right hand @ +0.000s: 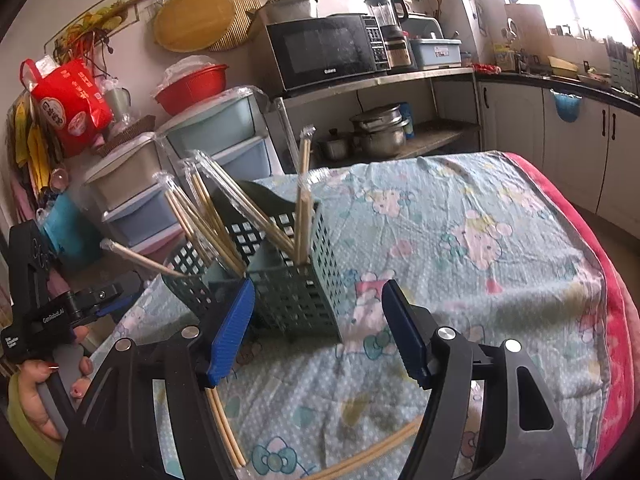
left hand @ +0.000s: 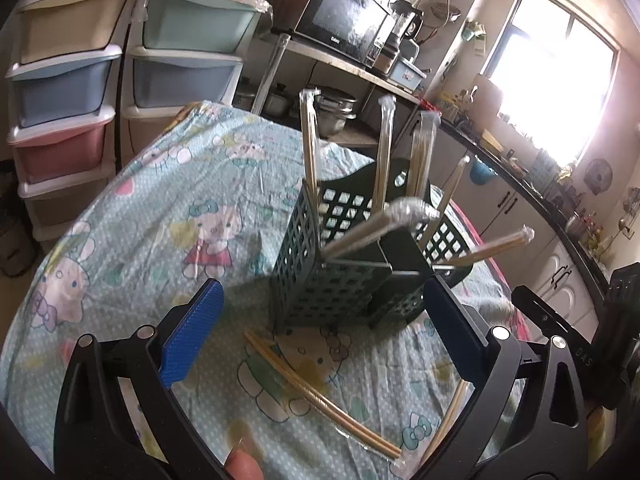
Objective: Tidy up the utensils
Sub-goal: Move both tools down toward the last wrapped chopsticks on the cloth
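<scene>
A dark green slotted utensil basket (left hand: 320, 280) stands on the table and holds several plastic-wrapped pairs of wooden chopsticks (left hand: 384, 152) leaning out of it. It also shows in the right wrist view (right hand: 296, 280). A wrapped pair of chopsticks (left hand: 320, 392) lies flat on the cloth just in front of the basket, between my left gripper's fingers. Another pair (left hand: 448, 420) lies near the right finger. My left gripper (left hand: 324, 320) is open and empty above them. My right gripper (right hand: 320, 328) is open and empty near the basket, with two pairs (right hand: 226, 428) (right hand: 372, 448) lying below it.
The table wears a light blue cartoon-print cloth (left hand: 160, 208) with a pink edge (right hand: 616, 320). Stacked plastic drawers (left hand: 68, 80) stand at the far side. A shelf with a microwave (right hand: 328, 48) and pots (right hand: 380, 132) is behind. The left gripper's body (right hand: 36, 312) shows at the left.
</scene>
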Demonstrator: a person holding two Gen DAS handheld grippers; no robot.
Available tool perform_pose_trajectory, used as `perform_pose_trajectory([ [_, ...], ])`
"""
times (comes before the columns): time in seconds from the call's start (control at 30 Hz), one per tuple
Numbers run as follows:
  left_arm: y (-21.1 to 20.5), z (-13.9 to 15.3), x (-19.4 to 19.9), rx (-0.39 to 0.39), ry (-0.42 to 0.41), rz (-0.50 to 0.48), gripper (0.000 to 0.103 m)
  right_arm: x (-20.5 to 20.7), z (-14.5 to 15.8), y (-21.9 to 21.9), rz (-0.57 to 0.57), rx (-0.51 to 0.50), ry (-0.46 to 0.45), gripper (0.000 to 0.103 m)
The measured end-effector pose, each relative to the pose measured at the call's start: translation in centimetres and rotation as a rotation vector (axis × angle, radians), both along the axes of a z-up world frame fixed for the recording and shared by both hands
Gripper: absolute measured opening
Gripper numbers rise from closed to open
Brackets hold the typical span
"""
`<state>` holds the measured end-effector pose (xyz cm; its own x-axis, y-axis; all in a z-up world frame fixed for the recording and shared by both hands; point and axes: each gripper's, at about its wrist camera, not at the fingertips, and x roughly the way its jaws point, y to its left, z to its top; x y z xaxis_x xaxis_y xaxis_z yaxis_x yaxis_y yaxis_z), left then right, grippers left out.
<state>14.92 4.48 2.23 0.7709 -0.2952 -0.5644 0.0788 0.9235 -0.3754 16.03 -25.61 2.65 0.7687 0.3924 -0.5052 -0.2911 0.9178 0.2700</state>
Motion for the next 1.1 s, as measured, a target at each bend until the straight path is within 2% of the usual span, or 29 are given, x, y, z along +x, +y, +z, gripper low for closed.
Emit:
perform_pose_trajectory([
  [0.57, -2.1, -4.1, -0.3, 0.013, 0.115, -0.053, 0.092, -1.1, -3.4, -1.5, -0.014, -0.028, 0.099, 0.064],
  [0.8, -1.9, -6.1, -0.4, -0.024, 0.183, -0.053, 0.091, -1.2, -4.7, -2.3, -0.024, -0.032, 0.147, 0.064],
  [1.03, -1.6, -7.6, -0.1, -0.079, 0.234, -0.072, 0.066, -1.2, -6.0, -3.0, -0.031, -0.023, 0.205, 0.064],
  [1.1, -1.5, -7.9, 0.2, -0.094, 0.247, -0.074, 0.065, -1.3, -6.3, -3.2, -0.035, -0.020, 0.220, 0.063],
])
